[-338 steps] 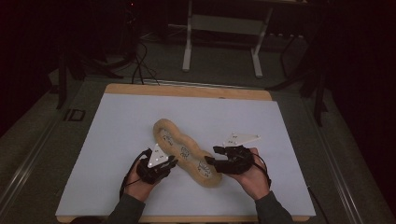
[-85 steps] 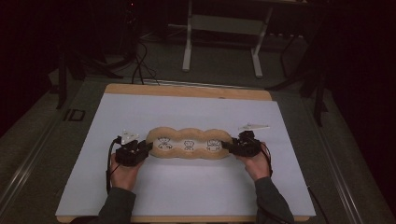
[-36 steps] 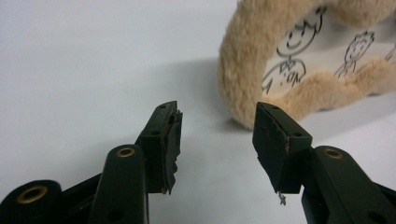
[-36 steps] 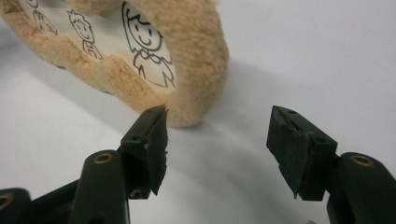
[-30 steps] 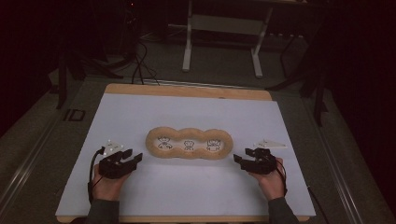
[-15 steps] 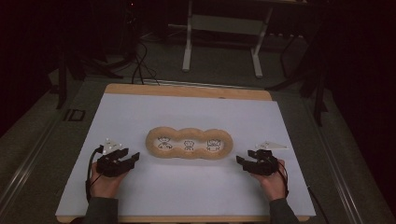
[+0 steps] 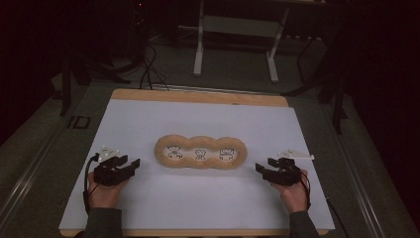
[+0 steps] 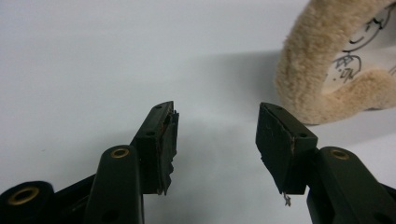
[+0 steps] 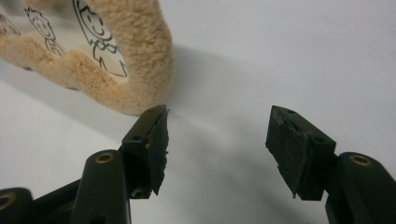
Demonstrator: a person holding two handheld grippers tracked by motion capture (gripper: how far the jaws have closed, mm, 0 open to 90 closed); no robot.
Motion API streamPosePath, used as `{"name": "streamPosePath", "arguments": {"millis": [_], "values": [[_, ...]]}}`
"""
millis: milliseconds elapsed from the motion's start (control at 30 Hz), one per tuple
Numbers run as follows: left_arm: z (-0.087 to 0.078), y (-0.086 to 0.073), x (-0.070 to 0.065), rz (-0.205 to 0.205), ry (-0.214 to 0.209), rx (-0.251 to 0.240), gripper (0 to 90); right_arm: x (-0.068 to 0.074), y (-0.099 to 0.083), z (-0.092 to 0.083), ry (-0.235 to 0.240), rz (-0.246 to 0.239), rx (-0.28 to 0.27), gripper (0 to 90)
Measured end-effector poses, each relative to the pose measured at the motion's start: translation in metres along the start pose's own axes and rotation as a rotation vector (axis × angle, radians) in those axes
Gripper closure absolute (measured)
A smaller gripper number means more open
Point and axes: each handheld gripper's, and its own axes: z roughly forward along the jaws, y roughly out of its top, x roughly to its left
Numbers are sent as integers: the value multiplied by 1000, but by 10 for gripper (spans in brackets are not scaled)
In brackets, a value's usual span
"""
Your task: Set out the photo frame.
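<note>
Each hand carries a black two-jaw tool: the left tool [image 7: 130, 164] and the right tool [image 7: 261, 169]. Both bear a pale grey three-cornered plate on top and trail a thin black cable. Brass-coloured rivets dot the matte black jaws, whose pad edges look frayed. Dark grey-green sleeves cover the forearms.

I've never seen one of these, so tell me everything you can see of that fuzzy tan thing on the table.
The fuzzy tan thing is a long, flat, three-lobed pad with a plush beige border around three pale panels, each bearing a black line-drawn cartoon figure. It lies flat, lengthwise across the middle of the white table. Nothing grips it.
</note>
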Motion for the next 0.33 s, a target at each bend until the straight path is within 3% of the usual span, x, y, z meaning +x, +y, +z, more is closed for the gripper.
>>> {"name": "streamPosePath", "arguments": {"millis": [200,333], "values": [[-5,0,10,-29,-7,-13,482,-10,0,-8,-6,23,-23,382],[-6,1,18,-48,-34,-8,476,-18,-1,-13,-8,41,-27,371]]}}
